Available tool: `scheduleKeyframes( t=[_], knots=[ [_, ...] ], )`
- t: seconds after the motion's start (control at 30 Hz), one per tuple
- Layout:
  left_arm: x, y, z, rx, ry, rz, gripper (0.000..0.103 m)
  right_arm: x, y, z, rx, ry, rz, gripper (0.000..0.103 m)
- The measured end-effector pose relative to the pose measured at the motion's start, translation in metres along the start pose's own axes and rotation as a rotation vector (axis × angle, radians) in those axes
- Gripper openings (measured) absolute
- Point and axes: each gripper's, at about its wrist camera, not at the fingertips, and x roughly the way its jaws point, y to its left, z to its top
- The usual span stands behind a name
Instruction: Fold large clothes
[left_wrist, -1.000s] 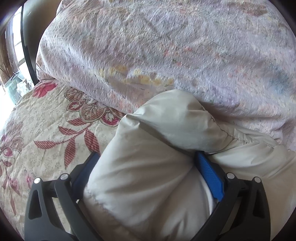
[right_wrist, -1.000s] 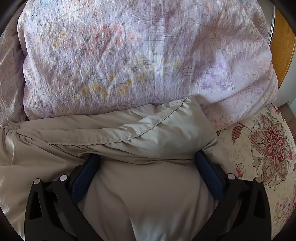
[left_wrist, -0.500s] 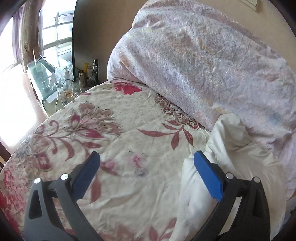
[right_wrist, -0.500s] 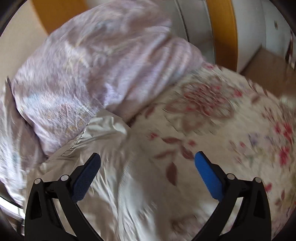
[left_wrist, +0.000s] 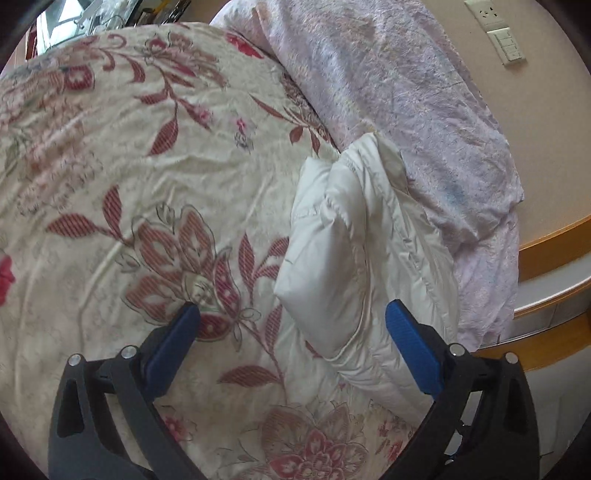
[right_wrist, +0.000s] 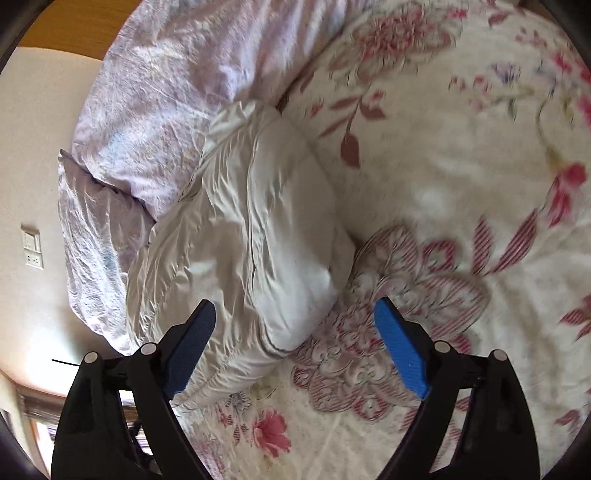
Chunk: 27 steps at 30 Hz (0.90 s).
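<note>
Jaws of both grippers gape empty — folded jacket (left_wrist: 354, 258) partly quilt-hidden (left_wrist: 424, 110).

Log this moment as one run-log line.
left claw: open, empty | right claw: open, empty | puffer jacket: folded, resting on floral bedspread against lilac quilt

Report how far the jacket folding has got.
Done: the cream padded jacket lies as a compact folded bundle on the floral bedspread, against the lilac duvet. In hand: nothing; left gripper and right gripper are open. Left: apparently nothing.
</note>
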Motion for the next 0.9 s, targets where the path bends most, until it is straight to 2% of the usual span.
scheduleKeyframes(
  t=[0.07, 0.13, 0.17, 0.3, 0.4, 0.47, 0.53, 0.57, 0.63, 0.67, 0.8, 0.9],
  knots=[
    [0.002, -0.006, -0.003, 0.009, -0.026, -0.007, 0.096, 0.008, 0.002, -0.004, 0.008, 0.007, 0.008, 0.087],
    [0.008, -0.01, -0.006, -0.017, -0.008, -0.044, 0.084, 0.013, 0.002, -0.006, 0.015, 0.004, 0.011, 0.083],
    [0.011, -0.012, -0.007, -0.027, -0.006, -0.053, 0.083, 0.017, 0.002, -0.007, 0.023, 0.003, 0.018, 0.082],
    [0.026, -0.022, -0.013, -0.031, -0.018, -0.054, 0.072, 0.021, 0.002, -0.007, 0.023, -0.036, 0.048, 0.076],
    [0.035, -0.022, -0.015, -0.08, -0.011, -0.1, 0.062, 0.024, 0.003, -0.008, 0.023, -0.064, 0.069, 0.071],
    [0.037, -0.022, -0.014, -0.103, -0.03, -0.116, 0.061, 0.027, 0.002, -0.008, 0.025, -0.074, 0.081, 0.065],
    [0.038, -0.018, -0.012, -0.146, -0.037, -0.147, 0.056, 0.028, 0.0, -0.007, 0.03, -0.087, 0.097, 0.052],
    [0.038, -0.014, -0.011, -0.168, -0.038, -0.166, 0.054, 0.027, 0.0, -0.006, 0.033, -0.091, 0.11, 0.05],
    [0.04, -0.005, -0.006, -0.214, -0.031, -0.204, 0.043, 0.024, -0.003, -0.006, 0.05, -0.1, 0.144, 0.038],
    [0.041, -0.002, -0.004, -0.225, -0.025, -0.218, 0.038, 0.022, -0.003, -0.006, 0.054, -0.101, 0.16, 0.036],
    [0.037, -0.006, -0.004, -0.19, -0.038, -0.232, 0.026, 0.015, 0.007, -0.007, 0.016, -0.126, 0.167, 0.03],
    [0.029, -0.013, -0.002, -0.162, -0.053, -0.242, 0.021, 0.007, 0.017, -0.009, -0.019, -0.141, 0.181, 0.027]
  ],
)
